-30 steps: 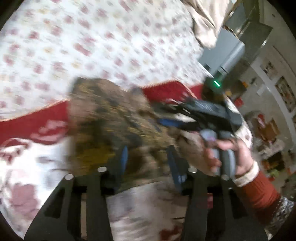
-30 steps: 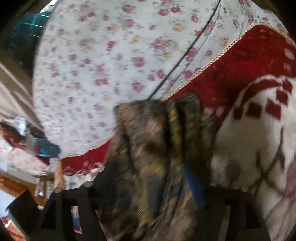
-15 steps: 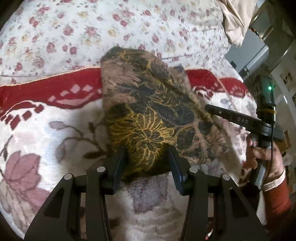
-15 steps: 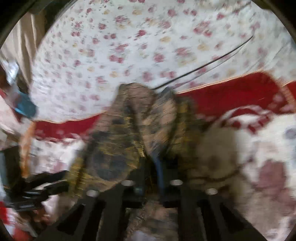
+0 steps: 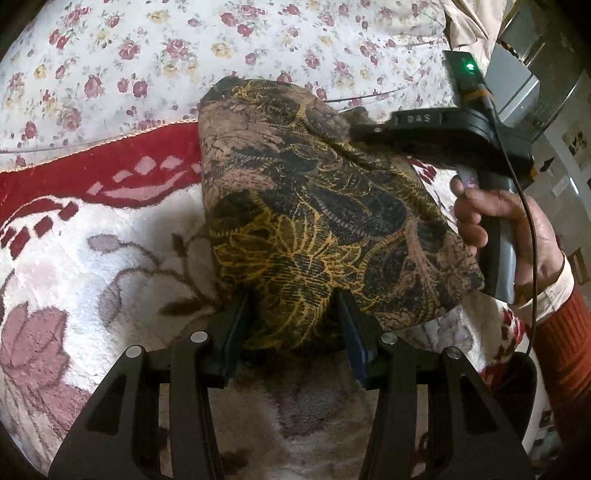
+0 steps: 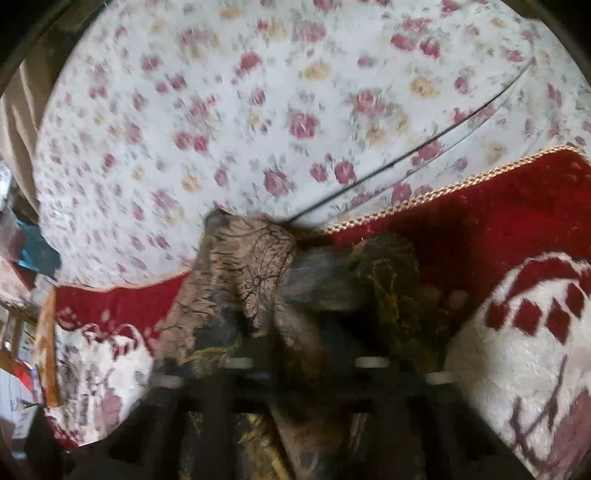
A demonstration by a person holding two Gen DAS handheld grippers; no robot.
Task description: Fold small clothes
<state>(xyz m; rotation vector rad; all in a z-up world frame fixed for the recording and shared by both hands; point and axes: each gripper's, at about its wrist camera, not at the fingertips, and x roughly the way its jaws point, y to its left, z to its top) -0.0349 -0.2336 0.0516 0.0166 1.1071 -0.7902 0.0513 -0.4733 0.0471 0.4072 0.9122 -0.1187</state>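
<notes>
A brown garment (image 5: 314,206) with black and yellow flower print lies folded on the fleece blanket (image 5: 110,258). Its near edge is bunched between the blue pads of my left gripper (image 5: 295,317), whose jaws are easing open while the pads still touch the cloth. At the fold's far right corner my right gripper (image 5: 356,127), held by a hand (image 5: 498,221), has its narrow jaws pinched on the cloth and is starting to open. The right wrist view is blurred; there the garment (image 6: 251,266) drapes over that gripper (image 6: 299,354).
The red-and-white blanket lies over a white bedsheet with roses (image 5: 147,55). A thin black cable (image 6: 406,147) runs across the sheet. A beige cloth (image 5: 465,22) hangs at the top right. Room furniture stands past the bed's right edge.
The garment was lifted and blurred, then came down flat on the blanket. My right gripper closed from wide to narrow and shifted up to the cloth's far right corner. My left gripper sank with the cloth.
</notes>
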